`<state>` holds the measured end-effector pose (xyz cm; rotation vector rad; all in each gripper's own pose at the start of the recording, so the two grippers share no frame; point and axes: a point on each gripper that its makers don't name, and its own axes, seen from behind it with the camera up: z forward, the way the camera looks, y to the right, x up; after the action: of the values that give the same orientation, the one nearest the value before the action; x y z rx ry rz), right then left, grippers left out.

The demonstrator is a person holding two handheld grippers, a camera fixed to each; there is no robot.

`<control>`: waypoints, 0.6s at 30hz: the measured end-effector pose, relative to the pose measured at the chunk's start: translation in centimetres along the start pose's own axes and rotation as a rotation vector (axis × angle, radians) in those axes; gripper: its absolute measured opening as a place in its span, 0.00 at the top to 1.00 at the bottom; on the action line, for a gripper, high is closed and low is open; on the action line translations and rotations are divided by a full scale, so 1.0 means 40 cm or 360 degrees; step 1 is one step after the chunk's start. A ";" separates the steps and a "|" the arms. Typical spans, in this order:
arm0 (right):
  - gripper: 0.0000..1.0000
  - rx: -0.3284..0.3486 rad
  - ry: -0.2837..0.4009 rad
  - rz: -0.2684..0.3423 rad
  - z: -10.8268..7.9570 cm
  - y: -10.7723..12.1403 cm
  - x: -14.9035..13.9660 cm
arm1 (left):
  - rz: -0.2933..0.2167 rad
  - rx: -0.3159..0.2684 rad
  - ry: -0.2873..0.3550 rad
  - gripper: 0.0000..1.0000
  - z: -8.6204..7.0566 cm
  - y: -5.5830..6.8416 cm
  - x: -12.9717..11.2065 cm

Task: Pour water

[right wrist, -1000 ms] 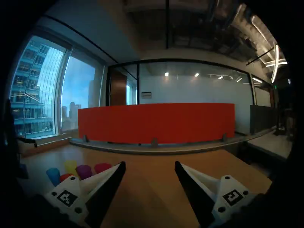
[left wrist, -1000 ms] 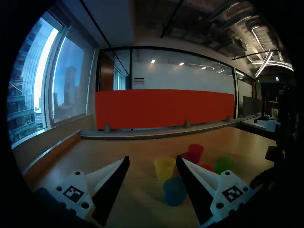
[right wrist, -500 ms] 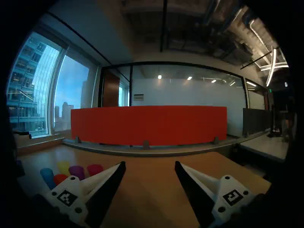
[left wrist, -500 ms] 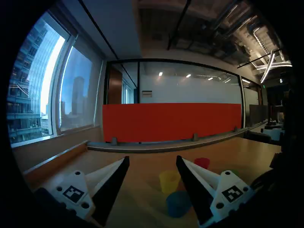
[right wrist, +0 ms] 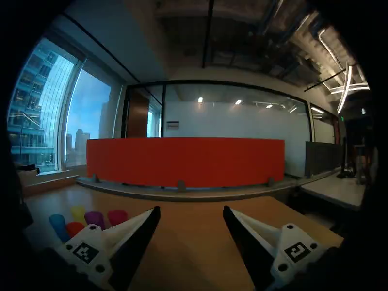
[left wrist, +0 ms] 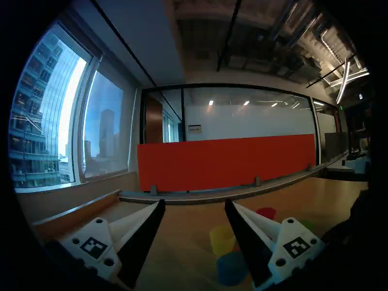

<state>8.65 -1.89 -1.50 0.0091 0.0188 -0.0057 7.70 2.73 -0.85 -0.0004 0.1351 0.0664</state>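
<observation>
Several coloured plastic cups stand together on a wooden table [left wrist: 189, 242]. In the left gripper view a yellow cup [left wrist: 222, 239], a blue cup [left wrist: 231, 267] and a red cup [left wrist: 266, 213] sit low, partly behind the right finger; a green cup [left wrist: 306, 224] peeks out beside it. My left gripper [left wrist: 194, 213] is open above them, holding nothing. In the right gripper view the cups sit far left: blue cup [right wrist: 57, 226], yellow cup [right wrist: 78, 212], purple cup [right wrist: 94, 219], pink cup [right wrist: 117, 217], red cup [right wrist: 74, 228]. My right gripper [right wrist: 190, 216] is open and holds nothing, to the right of the cups.
An orange divider panel [left wrist: 228, 162] runs along the table's far edge. Large windows [left wrist: 53, 131] line the left wall above a wooden sill. A glass partition wall stands behind. Another desk [right wrist: 334, 186] is at the right.
Both views have tilted upward, so the cups have slid lower in the left gripper view. The right gripper view has shifted slightly right. Both grippers stay open.
</observation>
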 end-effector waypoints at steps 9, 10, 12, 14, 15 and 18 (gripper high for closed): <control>0.00 -0.0010 0.0003 0.0027 0.005 0.001 0.013 | 0.0043 0.0044 -0.0006 0.09 0.005 0.003 -0.047; 0.00 -0.0010 0.0002 0.0027 0.005 0.001 0.012 | 0.0048 0.0048 -0.0010 0.09 0.005 0.001 -0.054; 0.00 -0.0012 -0.0002 0.0028 0.004 0.001 0.011 | 0.0056 0.0056 -0.0019 0.09 0.006 -0.002 -0.069; 0.00 -0.0018 -0.0007 0.0027 0.004 0.002 0.008 | 0.0054 0.0060 -0.0024 0.09 0.007 -0.004 -0.081; 0.00 -0.0020 -0.0009 0.0027 0.004 0.002 0.007 | 0.0050 0.0061 -0.0028 0.09 0.007 -0.005 -0.088; 0.00 -0.0024 -0.0016 0.0030 0.004 -0.002 0.004 | 0.0035 0.0054 -0.0042 0.09 0.008 -0.006 -0.111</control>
<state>8.82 -1.96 -1.34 -0.0055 0.0085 0.0135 3.37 2.19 0.08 0.0359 0.1096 0.0864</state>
